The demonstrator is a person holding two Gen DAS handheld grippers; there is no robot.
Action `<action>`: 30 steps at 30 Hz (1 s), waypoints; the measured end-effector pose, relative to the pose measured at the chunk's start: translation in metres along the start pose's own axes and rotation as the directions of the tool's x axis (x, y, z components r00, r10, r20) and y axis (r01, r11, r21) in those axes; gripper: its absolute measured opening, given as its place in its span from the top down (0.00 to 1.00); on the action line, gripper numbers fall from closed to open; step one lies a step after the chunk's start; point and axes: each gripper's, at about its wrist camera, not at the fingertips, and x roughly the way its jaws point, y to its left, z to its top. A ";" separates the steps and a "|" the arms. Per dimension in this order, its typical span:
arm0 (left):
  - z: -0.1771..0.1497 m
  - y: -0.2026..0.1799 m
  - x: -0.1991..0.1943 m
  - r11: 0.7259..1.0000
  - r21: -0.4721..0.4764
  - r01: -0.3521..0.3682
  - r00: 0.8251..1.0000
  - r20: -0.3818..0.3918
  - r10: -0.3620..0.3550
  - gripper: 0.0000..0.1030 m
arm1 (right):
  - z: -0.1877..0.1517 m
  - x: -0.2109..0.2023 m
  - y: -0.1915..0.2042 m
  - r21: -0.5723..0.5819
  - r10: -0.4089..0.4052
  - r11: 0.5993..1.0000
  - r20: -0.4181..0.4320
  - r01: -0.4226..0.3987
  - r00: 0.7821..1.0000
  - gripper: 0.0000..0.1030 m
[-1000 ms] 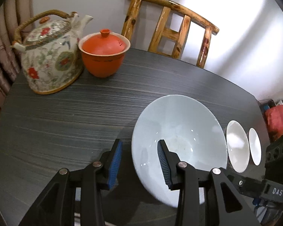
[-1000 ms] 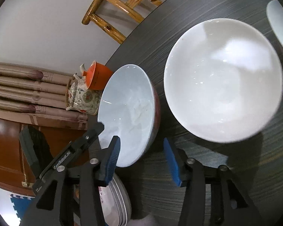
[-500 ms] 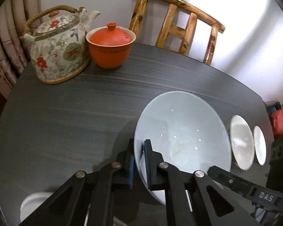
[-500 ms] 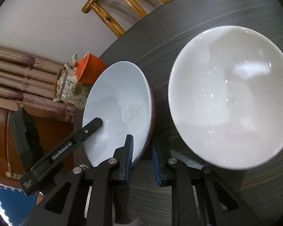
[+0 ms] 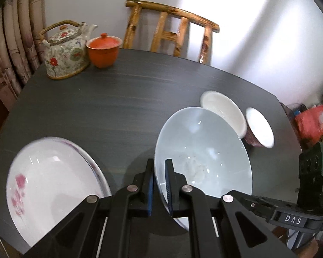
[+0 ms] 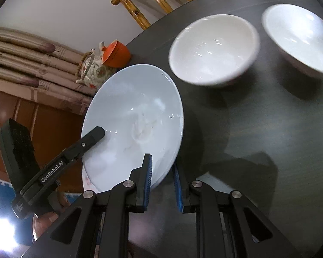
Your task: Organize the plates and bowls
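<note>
Pale blue bowl [image 5: 204,150] rim pinched in both hand-held grippers [image 5: 159,188] [image 6: 161,182].

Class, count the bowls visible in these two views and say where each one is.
3. The pale blue bowl is gripped by both grippers: left gripper, right gripper. Two white bowls sit beyond it on the table: nearer, farther. Others may be hidden.

My left claw [image 5: 159,185] grips the big bowl's [image 5: 204,150] near rim, my right claw [image 6: 161,180] its other edge. Left of that bowl lies a plate [image 5: 51,185]; behind it, two small bowls [image 5: 224,109]; far behind-left, a teapot [image 5: 64,51].
</note>
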 end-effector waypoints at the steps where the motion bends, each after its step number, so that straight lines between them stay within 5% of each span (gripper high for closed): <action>1: -0.007 -0.006 -0.002 1.000 0.003 0.001 1.000 0.000 -0.001 0.91 | -0.007 -0.007 -0.003 -0.007 -0.006 1.000 0.002 0.006 1.000 0.82; 13: -0.059 -0.038 0.006 1.000 -0.014 0.008 0.999 -0.047 -0.008 0.90 | -0.051 -0.054 -0.042 -0.027 -0.067 0.997 0.030 0.068 0.997 0.82; 30: -0.075 -0.042 0.015 1.000 -0.015 -0.014 0.998 -0.059 0.013 0.90 | -0.061 -0.056 -0.057 -0.027 -0.096 0.995 0.039 0.097 0.995 0.82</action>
